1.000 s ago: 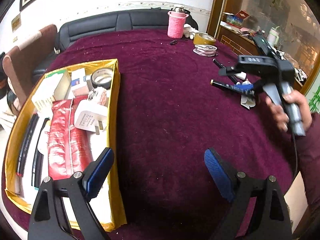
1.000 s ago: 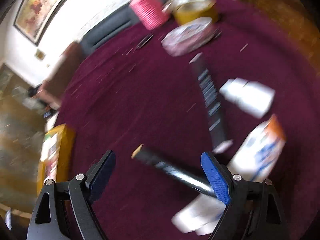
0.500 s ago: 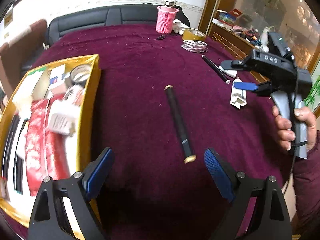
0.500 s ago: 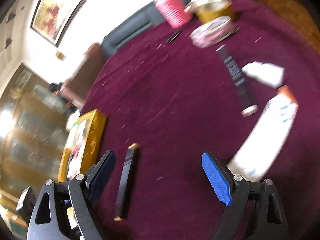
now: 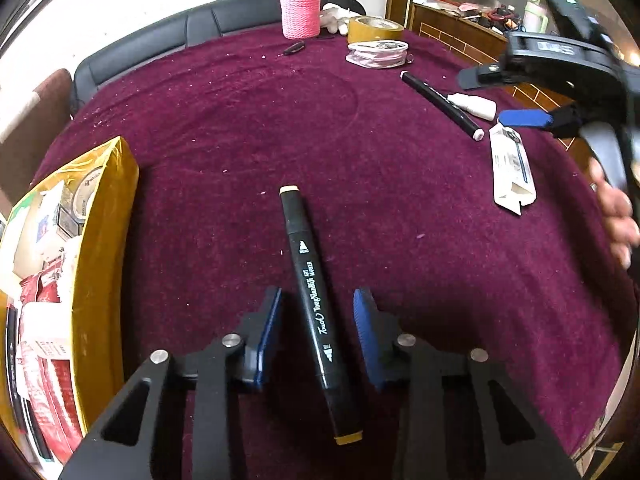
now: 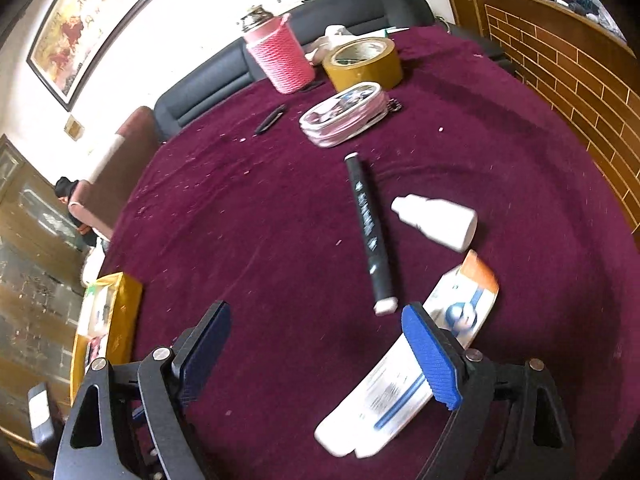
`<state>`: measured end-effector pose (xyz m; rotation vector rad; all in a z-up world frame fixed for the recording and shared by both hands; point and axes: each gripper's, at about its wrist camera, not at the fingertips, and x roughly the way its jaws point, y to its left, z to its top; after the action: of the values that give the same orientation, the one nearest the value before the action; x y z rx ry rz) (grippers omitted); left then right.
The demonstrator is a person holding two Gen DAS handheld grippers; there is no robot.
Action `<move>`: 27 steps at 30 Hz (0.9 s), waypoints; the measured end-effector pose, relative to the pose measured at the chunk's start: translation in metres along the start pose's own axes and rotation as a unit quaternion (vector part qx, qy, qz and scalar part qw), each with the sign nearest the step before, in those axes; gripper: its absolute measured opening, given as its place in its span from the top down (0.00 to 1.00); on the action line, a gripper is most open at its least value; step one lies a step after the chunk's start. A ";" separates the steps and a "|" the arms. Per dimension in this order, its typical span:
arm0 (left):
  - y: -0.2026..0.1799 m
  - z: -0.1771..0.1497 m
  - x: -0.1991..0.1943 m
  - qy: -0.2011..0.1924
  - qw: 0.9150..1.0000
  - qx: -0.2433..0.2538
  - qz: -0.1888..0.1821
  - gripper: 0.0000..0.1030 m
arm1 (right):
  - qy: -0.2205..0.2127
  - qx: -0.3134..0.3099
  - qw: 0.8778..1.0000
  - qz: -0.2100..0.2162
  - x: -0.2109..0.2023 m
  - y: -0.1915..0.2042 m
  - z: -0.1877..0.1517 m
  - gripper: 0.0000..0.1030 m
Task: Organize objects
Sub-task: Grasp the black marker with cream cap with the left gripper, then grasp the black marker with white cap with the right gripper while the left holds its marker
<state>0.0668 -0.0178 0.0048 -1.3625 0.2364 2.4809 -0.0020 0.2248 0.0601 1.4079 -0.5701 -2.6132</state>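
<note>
left tool (image 5: pixel 316 332) now closing astride black marker (image 5: pixel 310 280), pads not touching; gold box (image 5: pixel 102 240) alongside

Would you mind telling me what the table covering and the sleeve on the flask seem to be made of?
The table covering looks like maroon velvet or plush cloth: matte, napped, holding lint and brush marks. The pink sleeve on the flask appears to be crocheted or knitted yarn, judging by its ribbed stitch rows.
</note>
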 end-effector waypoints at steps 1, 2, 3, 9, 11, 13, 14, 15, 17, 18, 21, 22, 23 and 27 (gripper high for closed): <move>0.001 -0.001 0.000 -0.002 1.000 0.000 -0.002 0.68 | 0.001 -0.003 1.000 -0.007 0.003 -0.001 0.004 0.17; 0.002 -0.001 -0.001 -0.004 1.000 -0.002 -0.002 0.69 | 0.003 -0.010 1.000 -0.016 0.008 0.000 0.008 0.20; 0.002 -0.002 -0.001 -0.005 1.000 -0.003 -0.002 0.69 | 0.005 -0.016 1.000 -0.025 0.012 0.001 0.012 0.22; 0.002 -0.002 0.001 -0.014 1.000 -0.007 -0.005 0.69 | 0.025 -0.062 0.994 -0.088 0.049 0.010 0.025 0.50; 0.000 -0.002 0.002 -0.017 1.000 -0.005 -0.002 0.68 | 0.028 -0.080 0.990 -0.117 0.061 0.012 0.028 0.51; -0.002 -0.003 0.002 -0.022 1.000 -0.002 -0.001 0.65 | 0.022 -0.095 0.986 -0.139 0.067 0.016 0.032 0.51; -0.002 -0.003 0.002 -0.024 1.000 -0.002 -0.004 0.62 | 0.020 -0.101 0.984 -0.148 0.070 0.018 0.035 0.52; -0.003 -0.003 0.002 -0.024 1.000 0.000 -0.007 0.60 | 0.019 -0.105 0.982 -0.154 0.072 0.020 0.037 0.52; -0.003 -0.003 0.002 -0.024 1.000 0.001 -0.007 0.59 | 0.014 -0.108 0.981 -0.163 0.075 0.022 0.040 0.53; -0.003 -0.003 0.002 -0.024 1.000 0.001 -0.007 0.59 | 0.012 -0.107 0.981 -0.164 0.075 0.023 0.040 0.55; -0.003 -0.003 0.003 -0.024 1.000 0.001 -0.003 0.63 | 0.010 -0.110 0.980 -0.166 0.074 0.026 0.038 0.75; -0.003 -0.003 0.002 -0.024 1.000 0.000 -0.001 0.75 | 0.012 -0.110 0.980 -0.167 0.073 0.028 0.037 0.85; -0.002 -0.003 0.001 -0.023 1.000 -0.003 -0.001 0.86 | 0.016 -0.110 0.980 -0.165 0.071 0.029 0.035 0.85; 0.011 -0.005 -0.003 -0.013 0.999 -0.029 -0.035 0.86 | 0.021 -0.100 0.984 -0.144 0.063 0.030 0.023 0.85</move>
<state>0.0689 -0.0297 0.0043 -1.3376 0.1108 2.4642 -0.0583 0.1860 0.0335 1.5779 -0.0983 -2.7514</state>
